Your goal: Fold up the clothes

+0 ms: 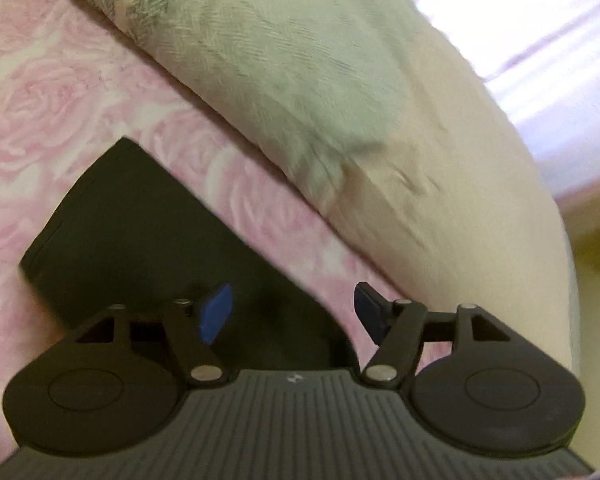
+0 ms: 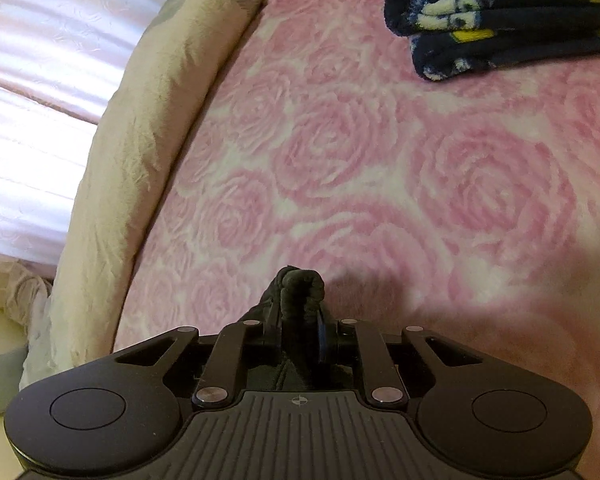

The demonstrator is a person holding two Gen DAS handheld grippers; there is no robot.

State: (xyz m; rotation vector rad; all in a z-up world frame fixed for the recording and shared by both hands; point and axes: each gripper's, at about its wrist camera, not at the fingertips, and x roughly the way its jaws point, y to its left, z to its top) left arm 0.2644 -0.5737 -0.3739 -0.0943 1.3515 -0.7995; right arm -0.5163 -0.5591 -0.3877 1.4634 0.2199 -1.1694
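Observation:
A black garment (image 1: 148, 240) lies flat on the pink rose-patterned blanket (image 1: 52, 104) in the left wrist view, with a corner pointing away. My left gripper (image 1: 292, 312) is open just above its near part, its blue pads (image 1: 216, 314) apart with nothing between them. In the right wrist view my right gripper (image 2: 300, 320) is shut on a bunched fold of the black garment (image 2: 300, 288), held just above the blanket (image 2: 380, 160).
A beige and grey checked bolster (image 1: 300, 80) runs along the bed's edge, also in the right wrist view (image 2: 140, 140). A folded navy fleece with yellow and white figures (image 2: 500, 16) lies at the far right. Pale curtains (image 2: 32, 80) hang beyond the bed.

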